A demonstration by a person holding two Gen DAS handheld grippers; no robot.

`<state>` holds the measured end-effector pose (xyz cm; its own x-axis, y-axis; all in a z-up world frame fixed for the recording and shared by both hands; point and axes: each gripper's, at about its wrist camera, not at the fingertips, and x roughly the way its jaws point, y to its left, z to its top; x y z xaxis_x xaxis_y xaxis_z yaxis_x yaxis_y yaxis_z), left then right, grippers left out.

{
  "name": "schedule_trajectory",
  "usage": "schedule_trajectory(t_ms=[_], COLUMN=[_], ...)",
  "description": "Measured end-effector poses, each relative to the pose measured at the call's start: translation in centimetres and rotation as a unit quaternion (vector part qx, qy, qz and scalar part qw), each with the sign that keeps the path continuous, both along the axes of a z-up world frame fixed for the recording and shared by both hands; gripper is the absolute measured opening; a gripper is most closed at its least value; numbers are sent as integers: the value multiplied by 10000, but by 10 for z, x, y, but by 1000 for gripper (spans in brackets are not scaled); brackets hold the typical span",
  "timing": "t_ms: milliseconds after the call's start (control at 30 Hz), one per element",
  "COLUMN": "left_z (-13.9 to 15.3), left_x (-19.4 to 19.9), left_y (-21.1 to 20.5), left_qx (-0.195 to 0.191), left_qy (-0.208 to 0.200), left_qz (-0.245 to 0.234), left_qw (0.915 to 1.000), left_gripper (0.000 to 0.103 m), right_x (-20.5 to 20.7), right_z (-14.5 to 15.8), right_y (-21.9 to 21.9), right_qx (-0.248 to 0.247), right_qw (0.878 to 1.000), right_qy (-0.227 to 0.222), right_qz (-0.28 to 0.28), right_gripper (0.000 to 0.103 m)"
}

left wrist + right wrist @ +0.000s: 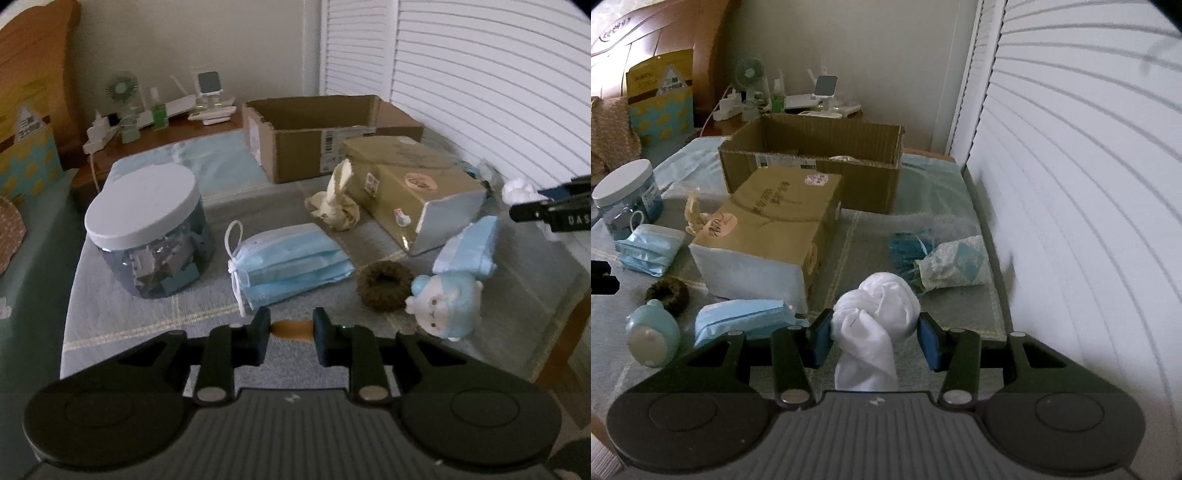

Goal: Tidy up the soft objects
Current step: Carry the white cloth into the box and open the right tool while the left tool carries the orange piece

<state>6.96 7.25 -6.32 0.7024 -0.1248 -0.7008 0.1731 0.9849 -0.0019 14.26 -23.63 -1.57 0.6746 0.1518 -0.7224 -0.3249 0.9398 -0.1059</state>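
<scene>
My left gripper [291, 328] is shut on a small orange-brown item [291, 329] low over the grey cloth. Just beyond it lie a stack of blue face masks [291, 262], a brown scrunchie [386, 286] and a blue-and-white plush [443, 306]. A beige cloth rabbit [336, 201] leans on the gold box [413, 188]. My right gripper [875, 332] is shut on a knotted white cloth bundle [882, 306], lifted off the surface. An open cardboard box [812, 147] stands at the back.
A jar with a white lid [147, 229] stands at the left. A blue wrapped pack [742, 319] lies by the gold box [768, 229]. A teal fringed item in patterned wrap [945, 262] lies near the white slatted doors [1071, 184]. A nightstand with a fan [122, 92] stands behind.
</scene>
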Motion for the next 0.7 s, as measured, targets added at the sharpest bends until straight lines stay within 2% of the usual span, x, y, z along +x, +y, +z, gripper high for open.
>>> schedule_trajectory(t_ms=[367,700], left_z=[25,46], left_x=[-5,9], left_y=[-6,-12], left_qx=[172,110], left_qy=[74,-93], left_qz=[-772,-1116], left_qw=[9968,9936], left_gripper=[23,23], right_x=[-6,30], right_z=[33,56], right_y=[8,32], right_qx=[58,77], right_qw=[9992,9967], right_qy=[-194,-489], right_qz=[344,639], right_gripper=[53,53])
